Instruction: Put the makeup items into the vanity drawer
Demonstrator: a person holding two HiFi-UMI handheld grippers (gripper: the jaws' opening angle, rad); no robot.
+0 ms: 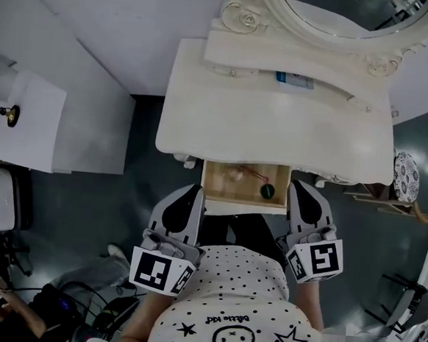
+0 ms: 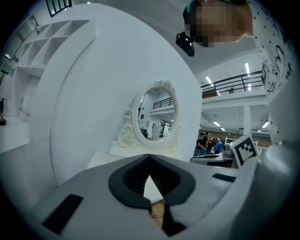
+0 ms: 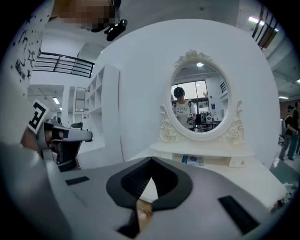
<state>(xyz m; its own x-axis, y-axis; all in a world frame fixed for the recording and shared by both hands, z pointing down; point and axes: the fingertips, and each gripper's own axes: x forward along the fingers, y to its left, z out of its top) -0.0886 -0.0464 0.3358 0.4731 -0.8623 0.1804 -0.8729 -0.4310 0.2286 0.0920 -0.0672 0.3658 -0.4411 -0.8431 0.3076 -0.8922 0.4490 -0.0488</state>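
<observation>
The white vanity [image 1: 276, 127] has its wooden drawer [image 1: 241, 203] pulled open below the top. Inside lie a dark green round item [image 1: 268, 191], a thin red stick [image 1: 254, 175] and a pale round item [image 1: 234, 174]. A blue and white box [image 1: 293, 80] rests on the shelf under the mirror [image 1: 344, 14] and also shows as the box [image 3: 193, 160] in the right gripper view. My left gripper [image 1: 195, 191] [image 2: 150, 161] hangs at the drawer's left front corner, shut and empty. My right gripper [image 1: 299, 186] [image 3: 151, 161] is at the drawer's right side, shut with nothing in it.
A white side table [image 1: 26, 122] stands at the far left with a small dark object on it. A patterned round stool [image 1: 405, 174] is to the right of the vanity. Cables and gear lie on the floor at lower left. People [image 2: 208, 143] stand far off.
</observation>
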